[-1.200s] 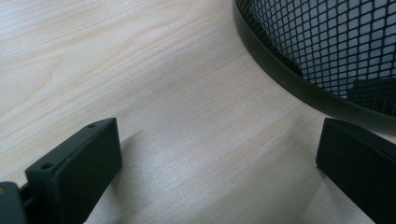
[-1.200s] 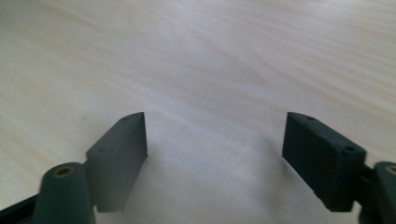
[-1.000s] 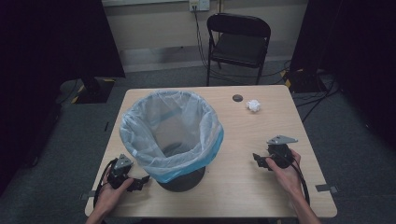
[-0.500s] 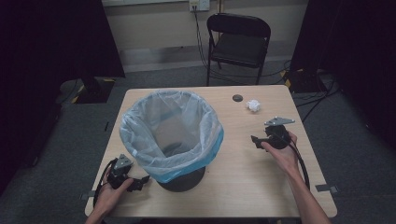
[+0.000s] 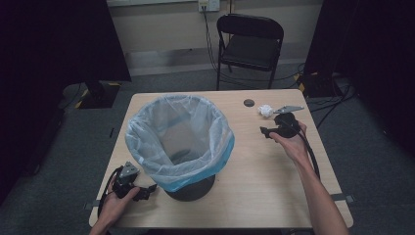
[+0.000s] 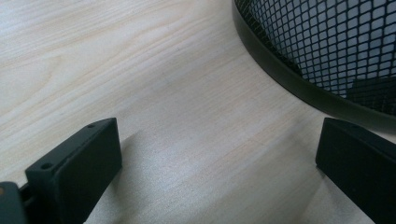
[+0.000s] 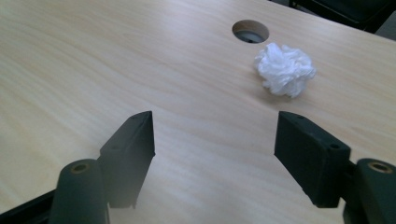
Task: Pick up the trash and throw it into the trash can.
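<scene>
A crumpled white paper ball (image 5: pixel 265 110) (image 7: pixel 285 68) lies on the wooden table (image 5: pixel 274 176) near its far right edge. My right gripper (image 5: pixel 265 131) (image 7: pixel 212 140) hovers just short of the ball, jaws wide open with bare wood between them. A black mesh bin (image 5: pixel 191 188) lined with a pale blue bag (image 5: pixel 178 134) stands at the table's middle left. My left gripper (image 5: pixel 149 188) (image 6: pixel 217 163) rests open at the near left, right beside the bin's black base rim (image 6: pixel 280 79).
A round cable hole (image 5: pixel 249 103) (image 7: pixel 251 31) sits in the tabletop just beyond the ball. A black folding chair (image 5: pixel 249 44) stands behind the table. Cables (image 5: pixel 323 83) lie on the floor at the right.
My right gripper has moved away from me, towards the paper ball at the far right. The left gripper has stayed where it was.
</scene>
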Motion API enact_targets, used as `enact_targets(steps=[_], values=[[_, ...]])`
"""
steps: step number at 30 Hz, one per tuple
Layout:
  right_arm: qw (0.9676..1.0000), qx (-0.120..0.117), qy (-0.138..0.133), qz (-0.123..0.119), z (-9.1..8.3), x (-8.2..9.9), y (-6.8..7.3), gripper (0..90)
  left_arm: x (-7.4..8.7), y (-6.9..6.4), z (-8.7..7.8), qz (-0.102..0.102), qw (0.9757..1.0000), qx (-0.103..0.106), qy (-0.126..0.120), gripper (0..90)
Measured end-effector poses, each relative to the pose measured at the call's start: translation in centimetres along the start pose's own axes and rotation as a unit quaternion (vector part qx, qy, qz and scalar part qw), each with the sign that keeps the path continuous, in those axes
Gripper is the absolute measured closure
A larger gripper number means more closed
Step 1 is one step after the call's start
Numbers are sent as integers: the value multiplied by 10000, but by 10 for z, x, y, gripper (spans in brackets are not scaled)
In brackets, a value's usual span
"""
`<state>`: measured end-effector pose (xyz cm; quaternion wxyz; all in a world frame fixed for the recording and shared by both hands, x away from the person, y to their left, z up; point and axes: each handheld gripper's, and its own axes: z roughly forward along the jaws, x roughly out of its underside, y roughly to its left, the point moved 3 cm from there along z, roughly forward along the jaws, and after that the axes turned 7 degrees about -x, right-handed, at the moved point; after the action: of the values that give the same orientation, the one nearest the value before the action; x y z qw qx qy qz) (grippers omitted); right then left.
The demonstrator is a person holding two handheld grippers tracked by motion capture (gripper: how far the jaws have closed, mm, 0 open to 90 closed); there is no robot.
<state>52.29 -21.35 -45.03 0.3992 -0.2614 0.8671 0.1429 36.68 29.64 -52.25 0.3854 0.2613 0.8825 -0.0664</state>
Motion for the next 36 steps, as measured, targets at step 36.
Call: enact_targets(steps=[36], values=[[9969,257,395,632,99,-24,-78,611,0,0,0,-2,10000,-8,-1,0]])
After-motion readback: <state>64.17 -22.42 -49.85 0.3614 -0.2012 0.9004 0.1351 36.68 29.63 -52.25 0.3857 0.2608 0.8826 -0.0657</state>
